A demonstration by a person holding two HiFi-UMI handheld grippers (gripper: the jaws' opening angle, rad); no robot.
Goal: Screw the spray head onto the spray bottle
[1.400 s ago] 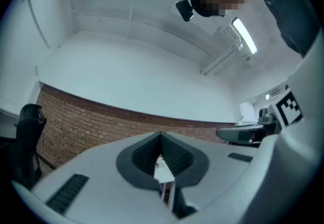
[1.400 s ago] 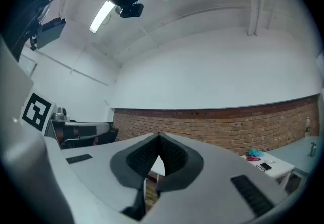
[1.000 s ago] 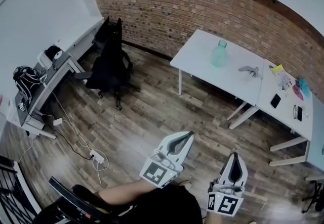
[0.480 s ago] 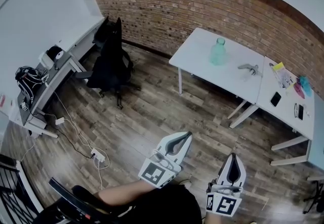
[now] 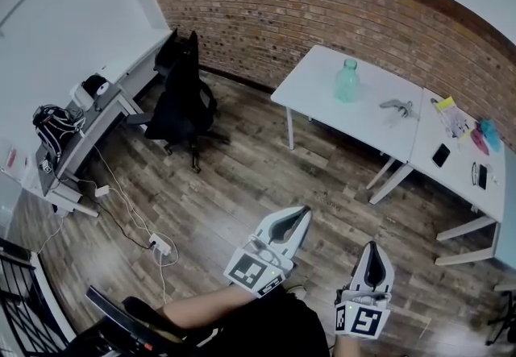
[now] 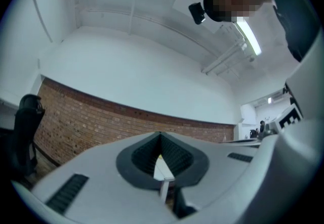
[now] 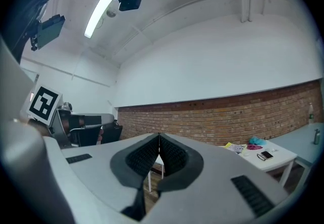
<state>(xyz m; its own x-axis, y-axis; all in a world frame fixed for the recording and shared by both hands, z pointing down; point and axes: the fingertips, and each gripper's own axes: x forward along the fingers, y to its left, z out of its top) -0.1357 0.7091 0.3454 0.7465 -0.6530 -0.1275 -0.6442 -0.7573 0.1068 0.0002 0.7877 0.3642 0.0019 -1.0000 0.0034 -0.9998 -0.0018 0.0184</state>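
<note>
Bottle [image 5: 347, 80] stands upright on white table [image 5: 310, 85], far across floor from me. Spray head [image 5: 397, 109] lies apart on same table. I judge bottle light, thin plastic, smooth, likely squashy: grip mid-body, gently. Spray head stiff, awkward shape: take by collar. Left gripper [image 5: 300, 216], right gripper [image 5: 372, 249]: jaws together, nothing between. Only head view shows both parts. Left gripper view gives brick wall [image 6: 101, 122]. Right gripper view gives second table [image 7: 282, 152], phone [image 7: 264, 155].

A red brick wall [image 5: 322, 1] backs white tables [image 5: 318, 89], a black office chair [image 5: 184, 97] and wood-plank floor [image 5: 242, 186].
</note>
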